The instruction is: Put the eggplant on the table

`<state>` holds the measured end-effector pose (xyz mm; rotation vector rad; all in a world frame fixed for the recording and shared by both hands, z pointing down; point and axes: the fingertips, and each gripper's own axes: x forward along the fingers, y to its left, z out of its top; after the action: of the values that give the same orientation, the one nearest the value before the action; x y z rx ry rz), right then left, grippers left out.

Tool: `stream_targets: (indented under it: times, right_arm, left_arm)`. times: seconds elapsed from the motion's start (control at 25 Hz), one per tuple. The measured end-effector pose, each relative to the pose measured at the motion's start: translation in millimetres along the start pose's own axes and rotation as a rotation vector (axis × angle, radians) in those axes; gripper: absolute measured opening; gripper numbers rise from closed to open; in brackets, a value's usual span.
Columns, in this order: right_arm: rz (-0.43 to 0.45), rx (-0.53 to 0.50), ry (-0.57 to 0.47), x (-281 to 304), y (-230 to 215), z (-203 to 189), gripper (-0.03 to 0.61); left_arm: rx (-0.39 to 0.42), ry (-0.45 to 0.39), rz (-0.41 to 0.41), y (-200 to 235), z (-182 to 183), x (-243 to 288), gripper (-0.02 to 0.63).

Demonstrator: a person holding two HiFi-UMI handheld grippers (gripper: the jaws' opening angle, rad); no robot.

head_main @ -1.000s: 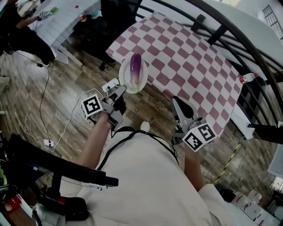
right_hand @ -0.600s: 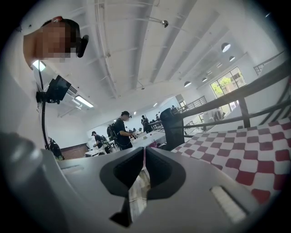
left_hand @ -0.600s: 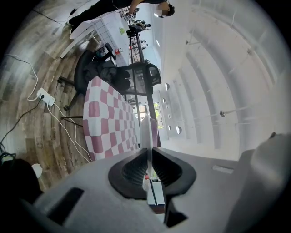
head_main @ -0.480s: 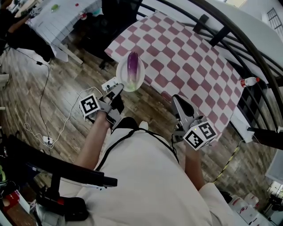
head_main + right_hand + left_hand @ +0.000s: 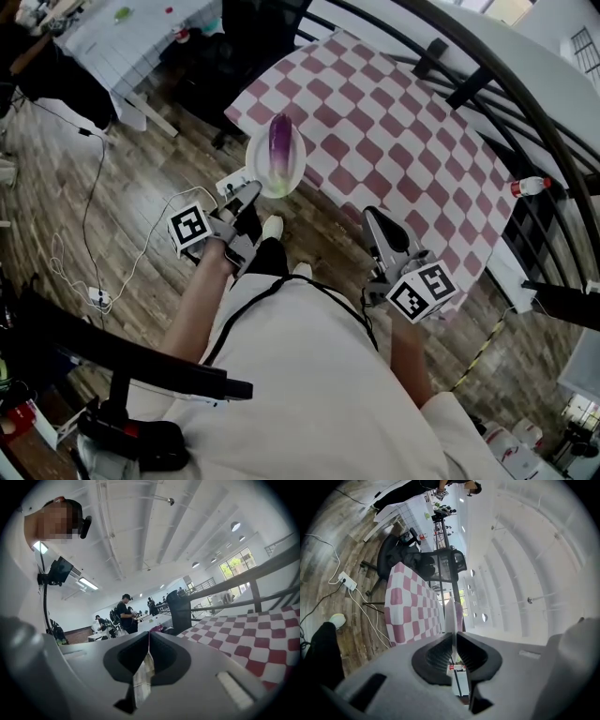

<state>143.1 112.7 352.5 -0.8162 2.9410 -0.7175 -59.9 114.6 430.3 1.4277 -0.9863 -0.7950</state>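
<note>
A purple eggplant [image 5: 279, 141] lies on a white plate [image 5: 262, 172], which hangs over the near edge of the red-and-white checkered table [image 5: 394, 122]. My left gripper [image 5: 255, 192] is shut on the plate's near rim. In the left gripper view the plate [image 5: 452, 616] shows edge-on between the closed jaws, with the eggplant [image 5: 460, 616] just behind it. My right gripper [image 5: 375, 217] is held short of the table's edge, shut with nothing in it; its jaw tips meet in the right gripper view [image 5: 149, 635].
Black railing bars [image 5: 469, 66] arch over the table's far side. A bottle [image 5: 527, 186] lies at the right. Cables and a power strip [image 5: 98, 300] trail on the wood floor at the left. People stand at white tables [image 5: 124, 613] farther back. My shoe [image 5: 272, 227] is under the left gripper.
The person has stepped one foot forward, and a shoe now shows below the left gripper. The plate with the eggplant has edged slightly nearer the table. Both grips are unchanged.
</note>
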Motion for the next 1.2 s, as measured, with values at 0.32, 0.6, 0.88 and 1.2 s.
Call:
stream_targets:
  times: [0.32,0.6,0.88,1.2]
  right_arm:
    - [-0.016,0.008,-0.004,22.3,-4.3,0.6,0.011]
    - [-0.053,0.024,-0.007,67.5,-21.8,9.2,0.009]
    - [-0.087,0.03,-0.022,125.6,-49.4,34.3,0.008]
    - [-0.155,0.025,-0.034,177.9,-84.2,60.6,0.008]
  left_arm:
    - [0.004,0.031,-0.026,-0.7,21.3,22.5,0.037]
    - [0.004,0.084,-0.008,9.9,59.7,52.2,0.038]
    - [0.009,0.151,-0.007,11.7,109.0,103.0,0.038]
    - [0.017,0.249,-0.06,-6.0,153.0,171.1,0.038]
